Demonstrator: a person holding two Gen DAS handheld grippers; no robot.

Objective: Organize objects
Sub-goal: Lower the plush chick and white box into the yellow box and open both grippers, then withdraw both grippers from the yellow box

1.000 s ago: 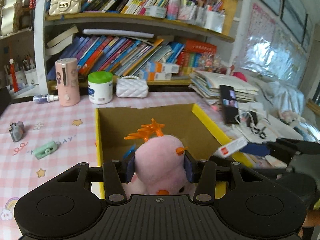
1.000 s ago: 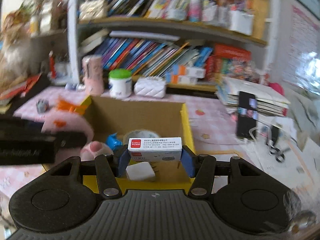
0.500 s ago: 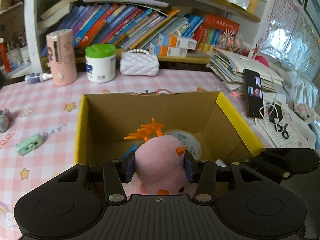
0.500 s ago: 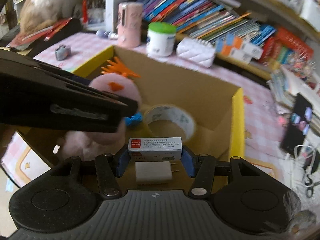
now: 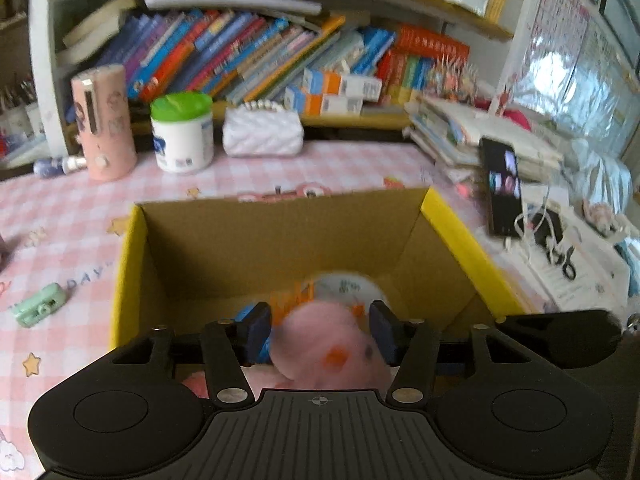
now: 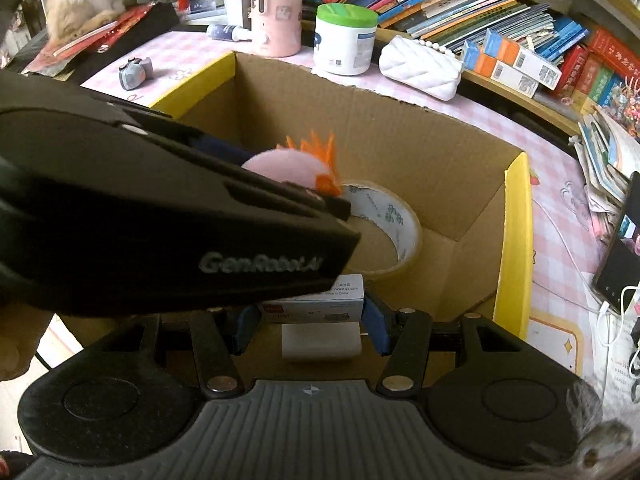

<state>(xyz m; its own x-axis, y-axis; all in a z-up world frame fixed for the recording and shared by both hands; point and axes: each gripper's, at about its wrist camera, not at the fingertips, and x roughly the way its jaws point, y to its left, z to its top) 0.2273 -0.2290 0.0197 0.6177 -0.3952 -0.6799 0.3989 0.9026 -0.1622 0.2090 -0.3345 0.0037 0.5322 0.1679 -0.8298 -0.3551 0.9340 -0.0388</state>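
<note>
The pink plush toy (image 5: 328, 344) with its orange crest sits low inside the cardboard box (image 5: 280, 240), blurred in the left wrist view, between the blue pads of the left hand-held gripper (image 5: 320, 334), whose jaws have just been opening; a gap shows on the left side, so the toy looks released and dropping rather than held. Best now, I'd say, is to spread the jaws fully and lift straight up so no pad snags the fur. Over on the right, the right hand-held gripper (image 6: 308, 320) stays narrow, clamped on the small white box with a red label (image 6: 316, 304), hovering just above a white charger block (image 6: 320, 340) on the box floor. Beside it lies the tape roll (image 6: 384, 224), with the toy's head just behind. The left gripper's black body crosses in front of the right one, so they crowd each other; the right should wait, then set its box flat in the free corner. Around the carton, the pink checked desk (image 5: 60, 216) carries a green-lidded jar (image 5: 182, 132) and a white quilted purse (image 5: 262, 136).
</note>
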